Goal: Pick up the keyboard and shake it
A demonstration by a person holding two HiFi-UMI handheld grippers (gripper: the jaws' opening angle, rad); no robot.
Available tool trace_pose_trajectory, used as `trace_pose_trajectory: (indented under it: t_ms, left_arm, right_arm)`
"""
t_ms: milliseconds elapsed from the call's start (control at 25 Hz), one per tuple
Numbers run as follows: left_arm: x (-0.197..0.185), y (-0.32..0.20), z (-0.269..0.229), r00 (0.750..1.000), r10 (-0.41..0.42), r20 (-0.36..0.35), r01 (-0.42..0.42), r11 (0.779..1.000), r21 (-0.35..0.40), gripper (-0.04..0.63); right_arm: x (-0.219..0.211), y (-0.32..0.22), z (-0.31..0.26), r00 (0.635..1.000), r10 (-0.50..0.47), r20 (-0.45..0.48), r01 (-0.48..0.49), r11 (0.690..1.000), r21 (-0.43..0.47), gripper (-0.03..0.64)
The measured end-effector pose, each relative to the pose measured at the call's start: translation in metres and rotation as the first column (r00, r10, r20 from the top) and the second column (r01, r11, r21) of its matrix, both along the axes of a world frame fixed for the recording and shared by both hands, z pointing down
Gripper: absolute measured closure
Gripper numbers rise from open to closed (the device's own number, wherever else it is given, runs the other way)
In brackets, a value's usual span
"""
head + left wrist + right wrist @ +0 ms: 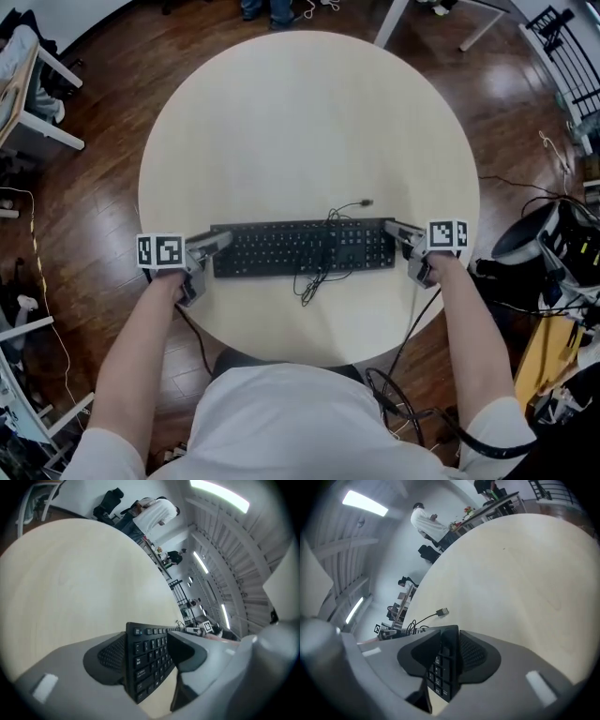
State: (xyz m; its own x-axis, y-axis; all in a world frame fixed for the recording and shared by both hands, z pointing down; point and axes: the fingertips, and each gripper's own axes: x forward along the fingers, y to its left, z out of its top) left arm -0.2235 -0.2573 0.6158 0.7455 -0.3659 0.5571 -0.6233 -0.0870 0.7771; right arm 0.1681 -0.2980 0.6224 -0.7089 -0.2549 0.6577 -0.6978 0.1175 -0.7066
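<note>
A black keyboard [300, 248] lies flat across the near part of the round pale table [309, 122]. Its cable [314, 281] loops loosely over the keys, with the USB plug [366, 202] lying free behind. My left gripper [217, 246] is at the keyboard's left end. In the left gripper view the keyboard [147, 660] sits between the jaws, one pad against its underside and a gap over the keys. My right gripper [394, 230] is at the right end. In the right gripper view both pads press on the keyboard [443, 667].
The table edge runs close in front of the person's body. Cables and a round black-and-white device [530, 239] crowd the wooden floor at the right. A white chair [28, 94] stands at the far left. A person in white [425, 524] stands far off.
</note>
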Motion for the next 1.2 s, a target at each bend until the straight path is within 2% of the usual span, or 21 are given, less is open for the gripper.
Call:
trace_pose_trajectory:
  t_ms: [120,200,280,400,520,640,800,880,1000,1200]
  left_arm:
    - [0.000,-0.011,0.005,0.999,-0.026,0.025,0.027,0.999,-0.020,0.371]
    - [-0.003,-0.015,0.008,0.998,-0.013,0.054,0.015,1.000,-0.027,0.382]
    - [-0.007,-0.020,0.006,0.998,-0.004,0.067,0.005,1.000,-0.015,0.434]
    - [-0.008,-0.026,-0.001,0.996,0.041,0.085,-0.043,0.999,0.021,0.443]
    - [-0.009,-0.034,-0.014,0.990,0.083,0.111,-0.092,0.993,0.076,0.439]
    - [-0.008,-0.047,-0.035,0.986,0.092,0.138,-0.115,0.980,0.163,0.436]
    - [0.003,-0.063,-0.060,0.974,0.122,0.192,-0.176,0.939,0.295,0.422]
    - [0.002,-0.067,-0.069,0.966,0.123,0.225,-0.199,0.915,0.352,0.421]
    - [-0.003,-0.065,-0.074,0.949,0.127,0.289,-0.244,0.876,0.415,0.417]
    - [-0.003,-0.039,-0.066,0.921,0.154,0.359,-0.315,0.836,0.450,0.416]
  right_arm:
    - [-0.002,-0.003,0.001,0.999,0.007,0.038,-0.007,1.000,0.003,0.508]
    - [-0.002,-0.008,0.002,1.000,-0.004,0.017,0.004,1.000,0.019,0.508]
    - [0.000,-0.010,-0.001,1.000,-0.012,-0.010,0.012,0.999,0.031,0.508]
    - [-0.006,-0.016,-0.014,0.998,-0.065,-0.003,0.065,0.992,0.110,0.508]
    - [-0.009,-0.022,-0.031,0.993,-0.108,-0.042,0.114,0.968,0.222,0.508]
    - [-0.008,-0.030,-0.051,0.982,-0.135,-0.129,0.174,0.914,0.367,0.508]
    - [0.002,-0.038,-0.072,0.957,-0.113,-0.267,0.241,0.822,0.516,0.509]
    - [0.002,-0.035,-0.079,0.941,-0.118,-0.317,0.284,0.786,0.549,0.509]
    - [-0.002,-0.022,-0.078,0.892,-0.153,-0.425,0.391,0.733,0.557,0.514]
    - [-0.004,0.001,-0.084,0.851,-0.139,-0.506,0.457,0.668,0.587,0.525]
